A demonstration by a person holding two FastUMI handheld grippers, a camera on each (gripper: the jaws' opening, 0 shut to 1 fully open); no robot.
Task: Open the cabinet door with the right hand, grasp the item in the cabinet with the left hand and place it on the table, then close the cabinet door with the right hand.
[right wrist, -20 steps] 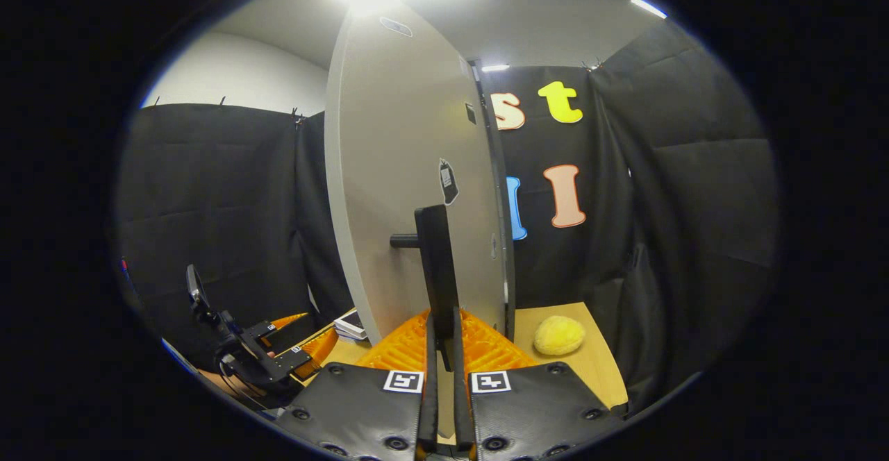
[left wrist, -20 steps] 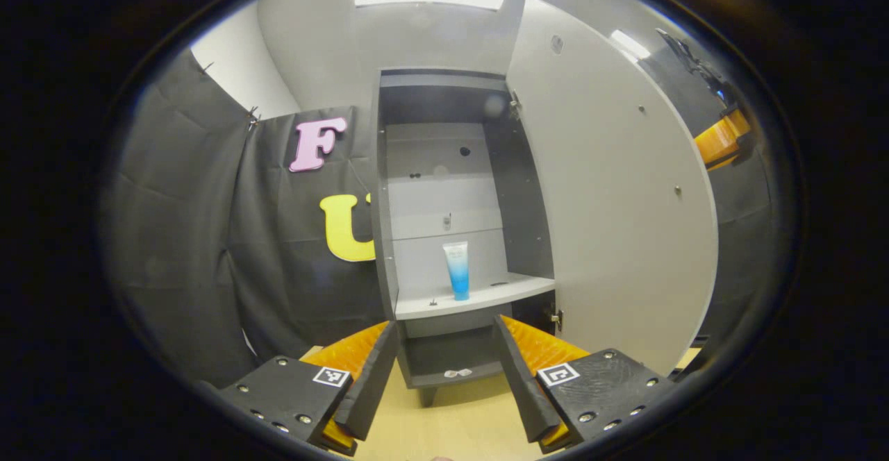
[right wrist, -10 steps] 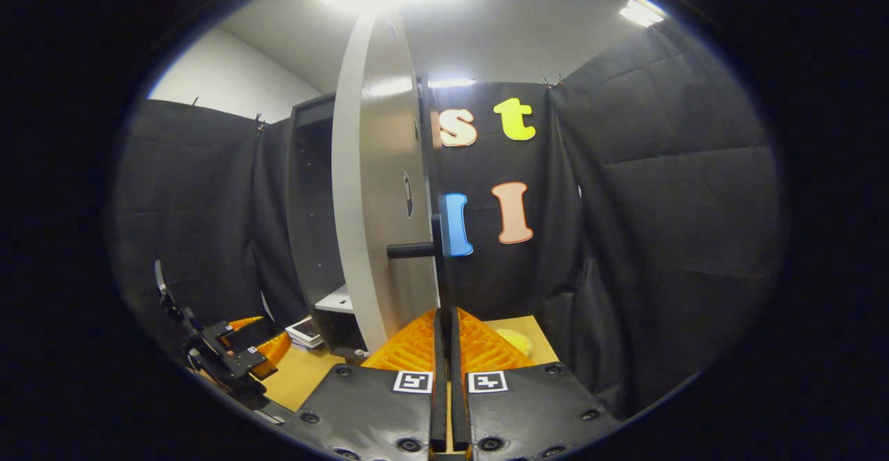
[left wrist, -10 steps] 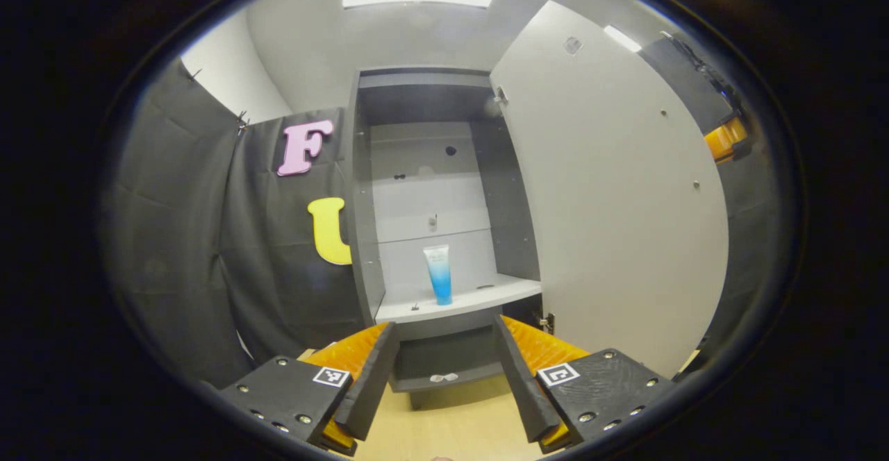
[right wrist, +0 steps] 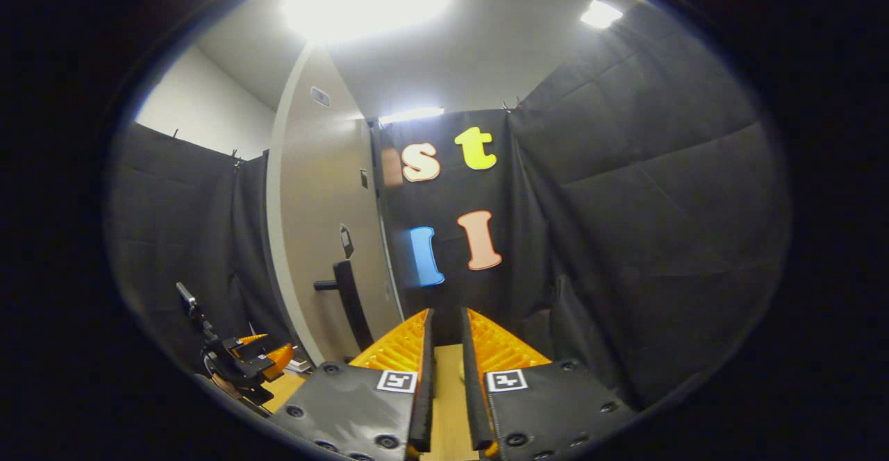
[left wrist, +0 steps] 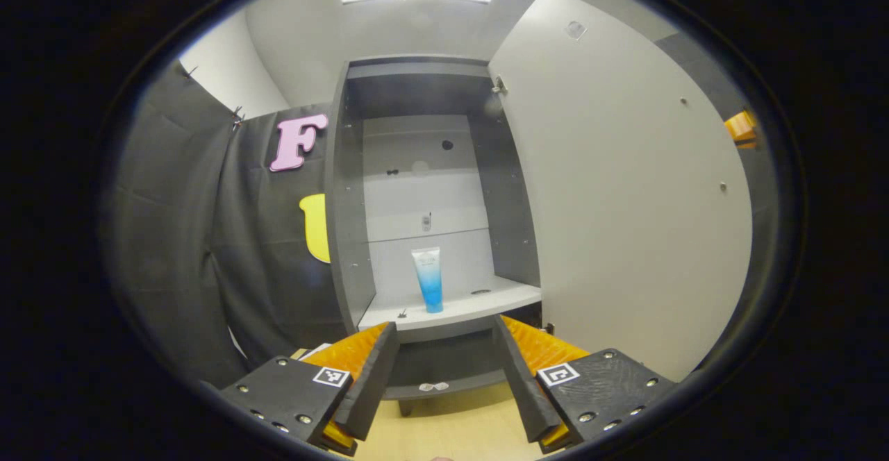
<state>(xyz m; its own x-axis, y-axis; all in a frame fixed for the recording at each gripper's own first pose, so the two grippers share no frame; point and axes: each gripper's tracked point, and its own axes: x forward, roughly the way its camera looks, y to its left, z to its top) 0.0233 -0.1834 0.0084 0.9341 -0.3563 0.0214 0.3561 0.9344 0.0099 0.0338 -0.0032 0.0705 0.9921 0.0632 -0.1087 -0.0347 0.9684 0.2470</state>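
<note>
The grey cabinet (left wrist: 347, 239) stands open, its door (left wrist: 625, 190) swung wide to the right. A blue and white tube (left wrist: 428, 279) stands upright on the middle shelf (left wrist: 479, 305). My left gripper (left wrist: 444, 323) is open and empty, short of the cabinet and pointed at the shelf below the tube. In the right gripper view the door (right wrist: 312, 218) and its black handle (right wrist: 345, 294) lie to the left. My right gripper (right wrist: 446, 315) is clear of the handle, its fingers slightly apart with nothing between them. The left gripper (right wrist: 239, 364) shows low on the left.
The wooden table (left wrist: 451, 426) runs under the cabinet. A small clear object (left wrist: 434, 386) lies in the cabinet's lower compartment. The open door takes up the space right of the cabinet. Black cloth walls close in on the left and behind the right gripper's side.
My right gripper let go of the door handle and drew away to the right as the door swung fully open. My left gripper moved closer to the cabinet opening.
</note>
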